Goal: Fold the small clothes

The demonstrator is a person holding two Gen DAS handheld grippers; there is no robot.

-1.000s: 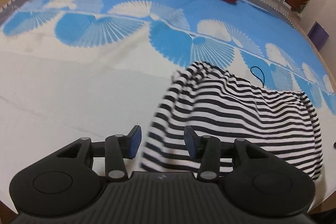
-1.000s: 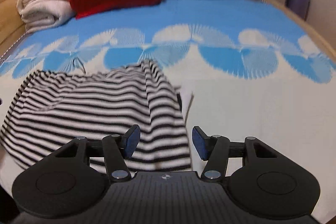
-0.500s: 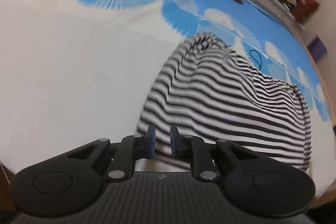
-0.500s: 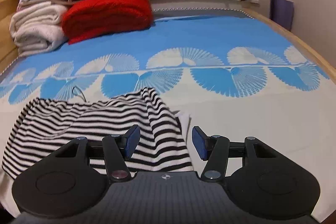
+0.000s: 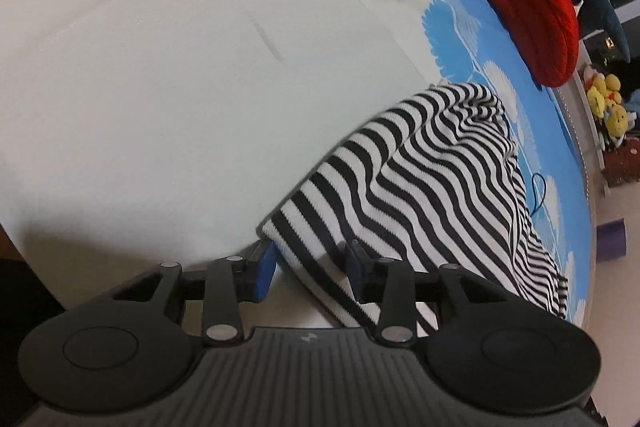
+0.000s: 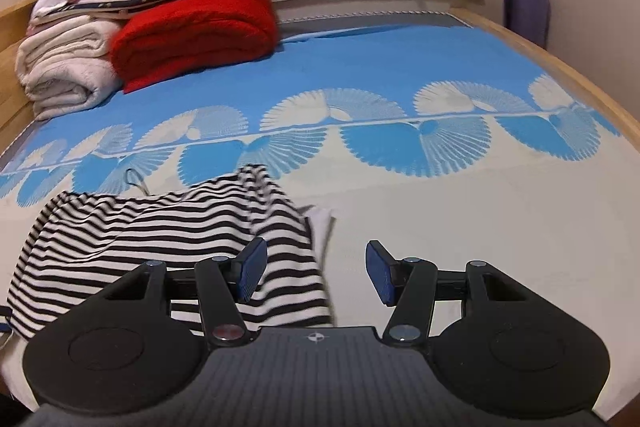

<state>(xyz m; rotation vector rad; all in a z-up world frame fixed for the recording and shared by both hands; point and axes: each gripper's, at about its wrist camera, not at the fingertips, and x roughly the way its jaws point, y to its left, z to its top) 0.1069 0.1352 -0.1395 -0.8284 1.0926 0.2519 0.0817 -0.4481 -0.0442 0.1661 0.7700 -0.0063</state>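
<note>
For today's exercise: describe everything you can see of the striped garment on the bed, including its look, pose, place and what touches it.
The striped garment is a soft knit with black and white stripes. It lies crumpled and partly bunched on the blue and white bedspread, folds rising at its far end. One hemmed corner sits between the pads of the left gripper, whose jaws are opening. The right gripper is open over its other edge, gripping nothing.

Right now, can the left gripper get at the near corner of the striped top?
Probably yes. The left gripper, its jaws opening, already has the striped top corner between them, and nothing blocks it on the bedspread.
</note>
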